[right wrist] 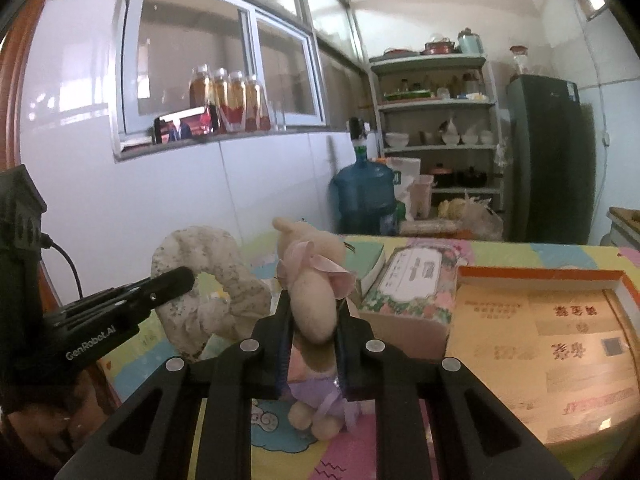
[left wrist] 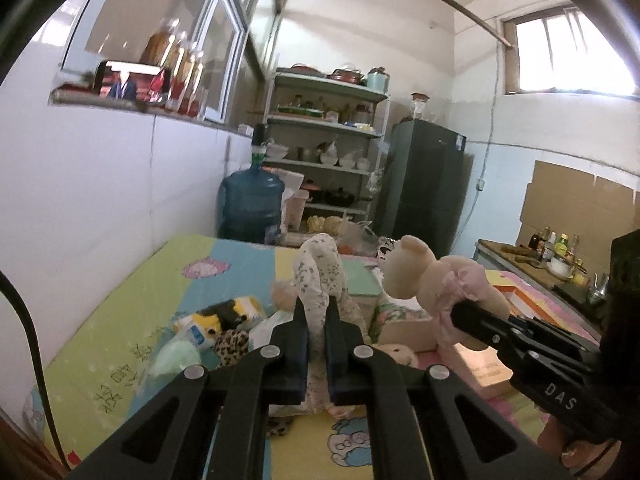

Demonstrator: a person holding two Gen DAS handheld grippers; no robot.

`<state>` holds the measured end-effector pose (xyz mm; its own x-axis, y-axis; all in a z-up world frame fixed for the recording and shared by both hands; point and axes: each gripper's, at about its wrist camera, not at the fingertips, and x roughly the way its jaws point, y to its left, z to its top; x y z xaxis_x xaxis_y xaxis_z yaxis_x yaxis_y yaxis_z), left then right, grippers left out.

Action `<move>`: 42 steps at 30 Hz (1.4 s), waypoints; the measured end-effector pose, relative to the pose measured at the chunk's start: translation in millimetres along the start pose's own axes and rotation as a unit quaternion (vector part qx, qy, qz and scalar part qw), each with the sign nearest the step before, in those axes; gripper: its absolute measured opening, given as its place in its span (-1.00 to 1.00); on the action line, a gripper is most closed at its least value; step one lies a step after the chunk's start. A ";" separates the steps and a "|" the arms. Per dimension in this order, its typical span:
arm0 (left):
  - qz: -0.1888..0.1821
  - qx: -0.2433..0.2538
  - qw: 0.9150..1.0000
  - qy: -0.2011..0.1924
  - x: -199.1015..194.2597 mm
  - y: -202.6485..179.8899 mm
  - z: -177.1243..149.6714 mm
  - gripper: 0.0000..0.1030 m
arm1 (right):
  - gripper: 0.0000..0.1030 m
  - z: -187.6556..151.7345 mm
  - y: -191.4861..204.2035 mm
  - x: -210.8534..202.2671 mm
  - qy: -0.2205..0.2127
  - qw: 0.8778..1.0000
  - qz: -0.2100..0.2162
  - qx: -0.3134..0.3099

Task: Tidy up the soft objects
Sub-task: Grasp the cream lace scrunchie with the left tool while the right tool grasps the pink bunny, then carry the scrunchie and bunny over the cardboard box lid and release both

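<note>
My left gripper (left wrist: 317, 308) is shut on a cream floral fabric ring (left wrist: 320, 276) and holds it up above the colourful mat (left wrist: 120, 320). The ring also shows at the left of the right wrist view (right wrist: 212, 284), with the left gripper (right wrist: 176, 280) clamped on it. My right gripper (right wrist: 314, 312) is shut on a beige plush bear with a pink frill (right wrist: 312, 292), lifted off the mat. The bear also shows in the left wrist view (left wrist: 432, 276), with the right gripper (left wrist: 468, 312) clamped on it. More soft toys (left wrist: 224, 320) lie on the mat at the left.
An open orange cardboard box (right wrist: 540, 344) sits at the right, with a floral box (right wrist: 412, 292) and a green book (right wrist: 368, 260) beside it. A white wall (left wrist: 100, 200) runs along the left. A blue water jug (left wrist: 250, 204), shelves (left wrist: 328, 152) and a dark fridge (left wrist: 424, 184) stand behind.
</note>
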<state>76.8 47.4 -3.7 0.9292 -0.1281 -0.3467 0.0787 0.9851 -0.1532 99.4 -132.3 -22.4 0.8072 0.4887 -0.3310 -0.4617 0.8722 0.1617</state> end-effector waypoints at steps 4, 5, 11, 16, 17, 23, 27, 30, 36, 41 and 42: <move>-0.014 0.012 1.000 -0.013 -8.5 -14.4 7.9 -0.87 | -0.64 5.3 -2.9 -15.2 -0.017 1.000 -0.009 0.003; -0.017 0.014 1.000 -0.015 -10.3 -18.1 9.1 -0.87 | -0.64 6.5 -5.2 -20.9 -0.022 1.000 -0.013 0.004; -0.045 0.036 0.998 -0.029 -16.7 -49.7 18.8 -0.87 | -0.64 10.5 -21.5 -50.3 -0.046 0.998 -0.040 0.013; -0.074 0.048 0.995 -0.035 -16.6 -78.9 23.4 -0.87 | -0.64 12.1 -43.2 -74.5 -0.064 0.995 -0.072 0.023; -0.079 0.050 0.995 -0.035 -15.3 -84.2 23.9 -0.87 | -0.64 11.6 -47.9 -80.0 -0.067 0.994 -0.078 0.025; -0.115 0.058 0.992 -0.018 1.7 -120.7 23.2 -0.87 | -0.64 7.7 -80.8 -109.7 -0.082 0.989 -0.120 0.040; -0.139 0.059 0.988 0.008 25.3 -145.6 19.0 -0.87 | -0.64 2.5 -105.3 -126.0 -0.086 0.983 -0.151 0.052; -0.150 0.058 0.987 0.025 41.8 -161.3 13.2 -0.87 | -0.64 -2.0 -123.7 -131.3 -0.082 0.980 -0.169 0.060; -0.164 0.056 0.983 0.055 76.9 -189.5 0.2 -0.87 | -0.64 -16.5 -164.0 -130.9 -0.061 0.974 -0.202 0.081; -0.175 0.050 0.979 0.090 108.3 -208.8 -15.6 -0.88 | -0.64 -29.8 -193.0 -123.6 -0.036 0.970 -0.224 0.091; -0.176 0.049 0.979 0.095 113.7 -211.6 -17.8 -0.88 | -0.64 -32.4 -199.0 -121.4 -0.030 0.969 -0.225 0.093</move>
<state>159.4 -177.7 -27.2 0.7550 -0.4711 -0.4561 0.4246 0.8813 -0.2073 81.4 -365.8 -44.5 0.9341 0.0536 -0.3530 0.0116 0.9836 0.1801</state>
